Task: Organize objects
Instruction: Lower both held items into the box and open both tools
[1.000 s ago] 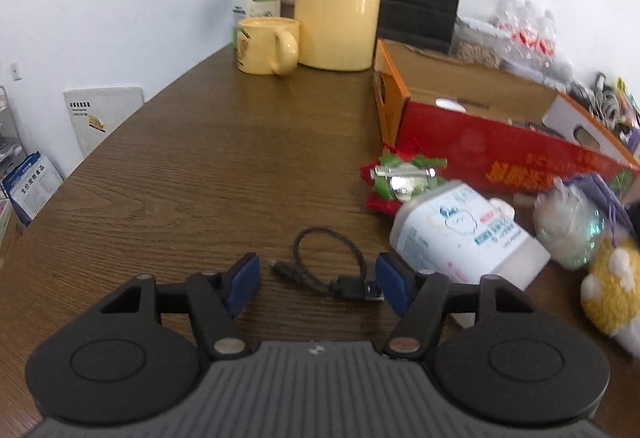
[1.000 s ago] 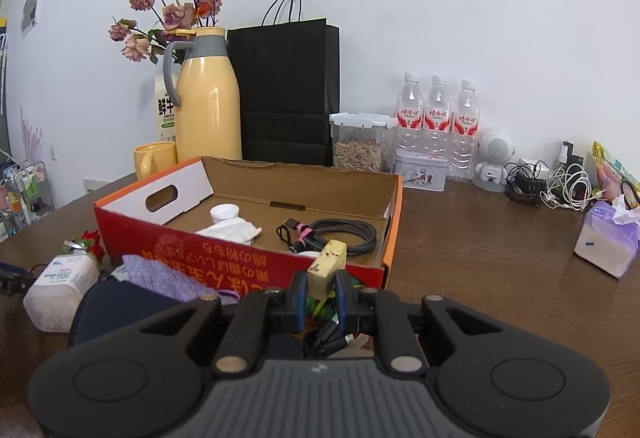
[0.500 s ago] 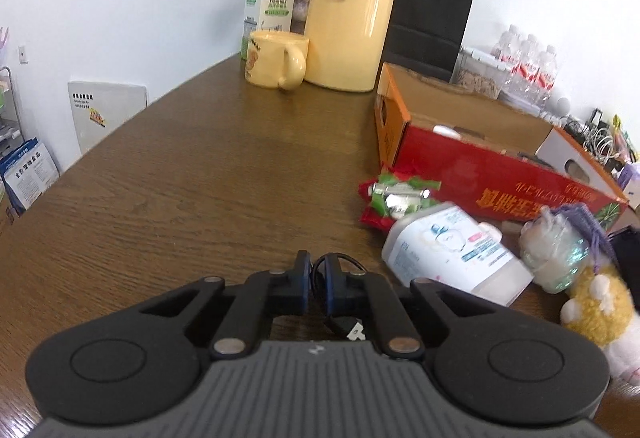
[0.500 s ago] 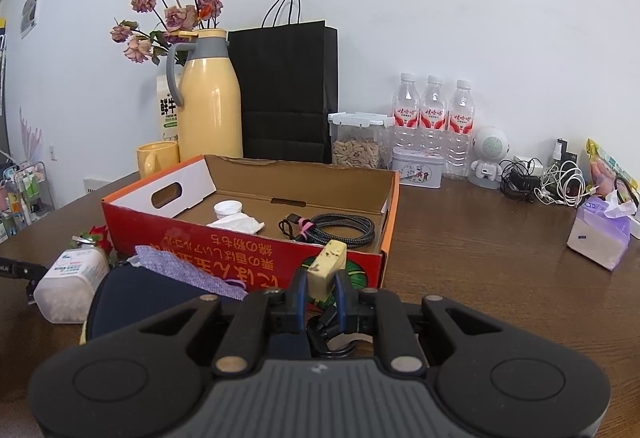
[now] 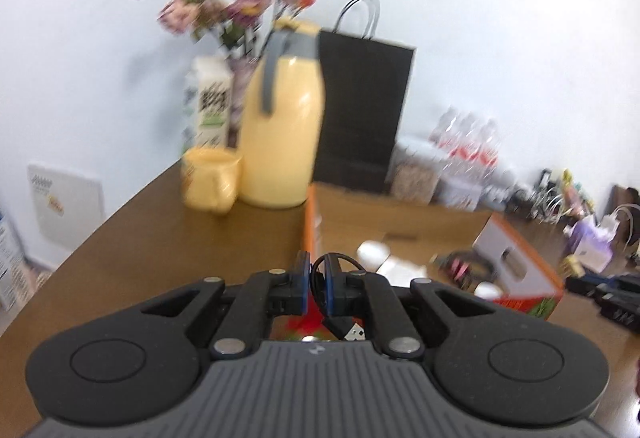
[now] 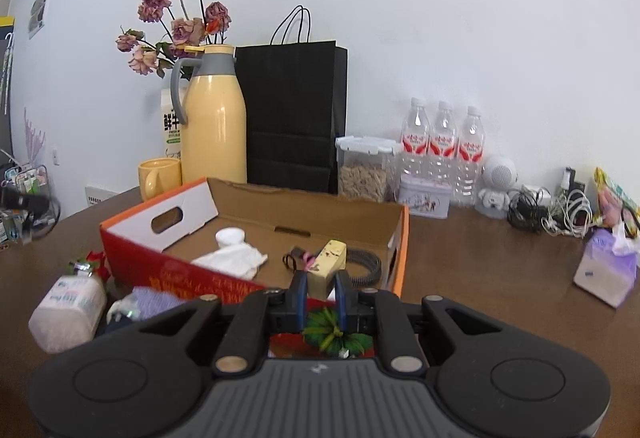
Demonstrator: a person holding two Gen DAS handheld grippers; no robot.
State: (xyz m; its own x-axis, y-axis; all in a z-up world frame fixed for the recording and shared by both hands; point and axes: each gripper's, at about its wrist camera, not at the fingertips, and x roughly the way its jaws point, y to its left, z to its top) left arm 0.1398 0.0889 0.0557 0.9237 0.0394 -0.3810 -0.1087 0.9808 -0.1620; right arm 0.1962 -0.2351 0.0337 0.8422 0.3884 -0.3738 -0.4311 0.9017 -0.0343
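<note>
My left gripper (image 5: pixel 316 278) is shut on a short black USB cable (image 5: pixel 340 322) and holds it in the air near the left end of the open red cardboard box (image 5: pixel 520 278). My right gripper (image 6: pixel 320 288) is shut on a yellowish block (image 6: pixel 328 268) with a green leafy piece (image 6: pixel 334 332) below it, raised at the box's (image 6: pixel 200 270) near wall. Inside the box lie a white cloth (image 6: pixel 232 260), a white cap (image 6: pixel 229 237) and a coiled black cable (image 6: pixel 362 266).
A white bottle (image 6: pixel 68 312) and a purple cloth (image 6: pixel 154 300) lie left of the box. A yellow jug (image 6: pixel 214 118), yellow mug (image 6: pixel 158 176), black bag (image 6: pixel 292 110), water bottles (image 6: pixel 442 150), a snack jar (image 6: pixel 362 170) and tangled chargers (image 6: pixel 552 206) line the back.
My left gripper closed on the USB cable and lifted it off the table toward the box. My right gripper rose slightly and moved closer to the box with the block.
</note>
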